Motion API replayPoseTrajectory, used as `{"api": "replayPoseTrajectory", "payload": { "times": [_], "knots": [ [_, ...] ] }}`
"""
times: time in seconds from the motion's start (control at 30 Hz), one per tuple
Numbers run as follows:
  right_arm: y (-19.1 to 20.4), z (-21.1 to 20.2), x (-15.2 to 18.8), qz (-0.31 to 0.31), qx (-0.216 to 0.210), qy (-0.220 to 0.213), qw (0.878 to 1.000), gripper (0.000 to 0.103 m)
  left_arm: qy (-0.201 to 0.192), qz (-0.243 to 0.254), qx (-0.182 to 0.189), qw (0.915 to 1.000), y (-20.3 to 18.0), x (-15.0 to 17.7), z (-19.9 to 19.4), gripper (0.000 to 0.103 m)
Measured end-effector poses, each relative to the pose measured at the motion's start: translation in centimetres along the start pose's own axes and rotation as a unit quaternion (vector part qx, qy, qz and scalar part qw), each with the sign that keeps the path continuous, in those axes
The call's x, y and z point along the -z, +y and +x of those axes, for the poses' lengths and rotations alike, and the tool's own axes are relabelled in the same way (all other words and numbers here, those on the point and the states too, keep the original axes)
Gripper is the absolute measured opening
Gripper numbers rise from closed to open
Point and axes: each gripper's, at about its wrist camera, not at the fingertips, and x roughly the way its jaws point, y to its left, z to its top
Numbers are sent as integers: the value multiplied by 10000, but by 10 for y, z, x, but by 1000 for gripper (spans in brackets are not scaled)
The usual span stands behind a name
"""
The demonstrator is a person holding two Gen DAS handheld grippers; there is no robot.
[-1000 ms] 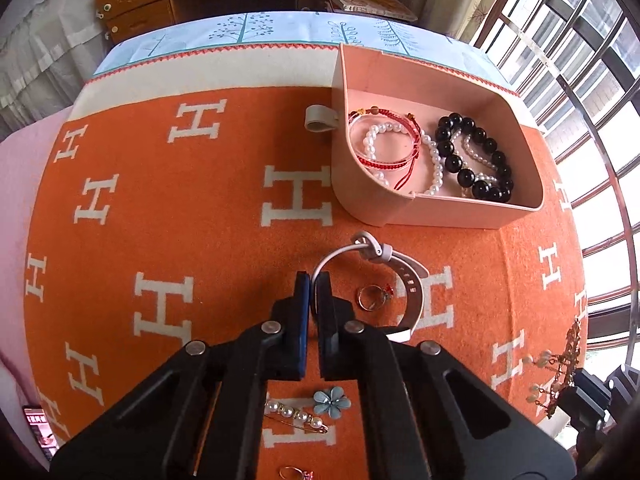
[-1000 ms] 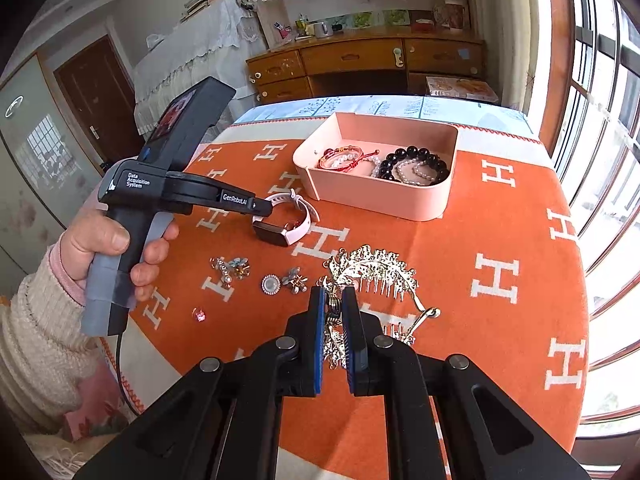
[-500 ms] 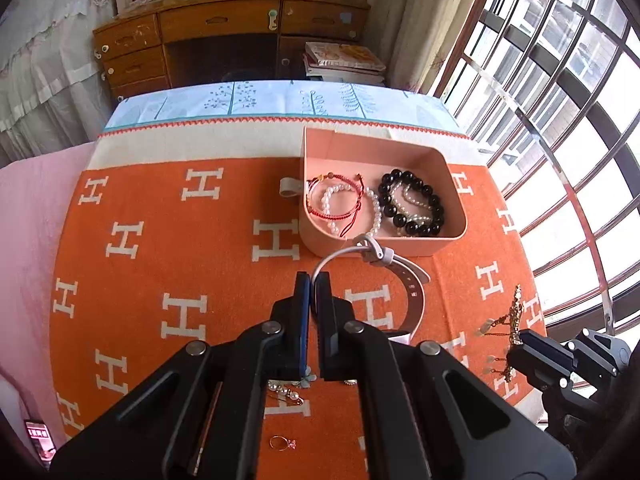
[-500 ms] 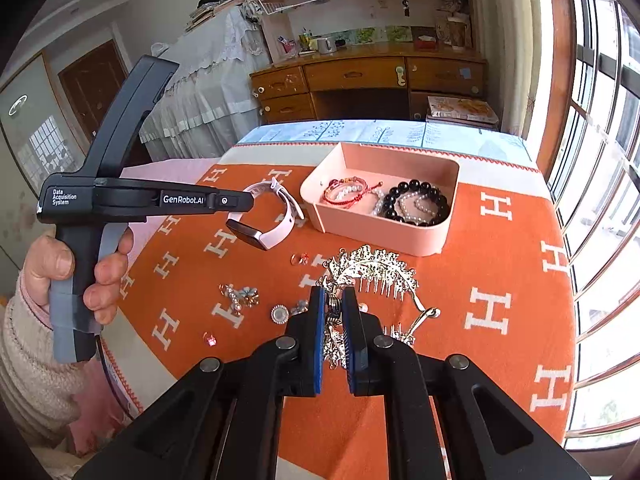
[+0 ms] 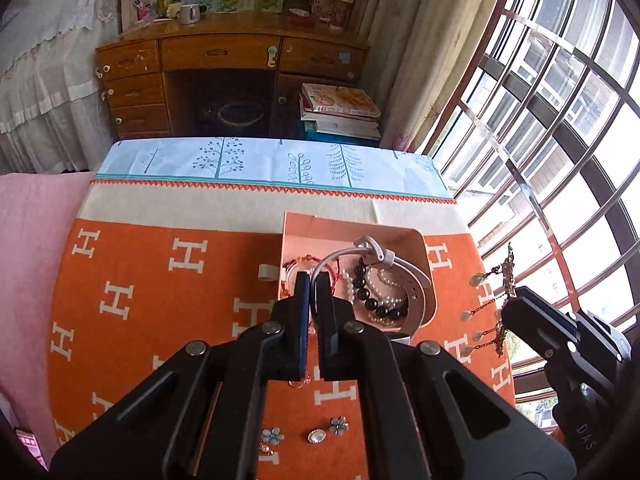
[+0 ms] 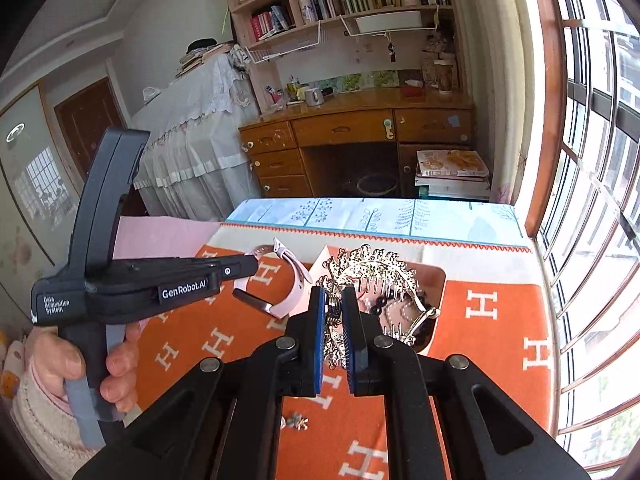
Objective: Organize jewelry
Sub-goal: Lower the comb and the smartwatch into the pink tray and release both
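Silver hair comb (image 6: 374, 276) in right tongs (image 6: 333, 300), teeth pointing down.

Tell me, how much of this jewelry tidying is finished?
Partly. The pink tray already holds a red cord bracelet, pearl strands and black beads. In hand: the left gripper grips a pale watch, the right gripper a silver hair comb, both lifted near the tray. Left: small flower pieces and a brooch on the orange cloth.

Orange blanket (image 5: 160, 280) patterned with white H letters; pale pink tray (image 5: 424, 240); black beads (image 5: 366, 296); silver hair comb (image 6: 376, 268).
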Motion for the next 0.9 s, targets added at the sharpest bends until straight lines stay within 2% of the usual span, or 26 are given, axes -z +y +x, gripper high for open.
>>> {"api": "replayPoseTrajectory", "payload": {
  "times": [0.3,0.53,0.73,0.83,0.9],
  "knots": [
    [-28,45,-36,401,125,200,9989,8,109,-46,14,9999,-11,-21,55,1],
    [-47,90,-30,525,302,491,9970,8,395,10,-64,9992,-5,-12,104,1],
    [-63,127,-18,614,374,739,9947,8,460,71,-165,9988,-2,0,125,2],
    [-68,140,-10,624,396,838,9937,8,541,67,-207,9983,1,4,128,9],
    [-70,149,-7,628,411,898,9931,8,571,35,-94,9983,4,6,125,21]
  ]
}}
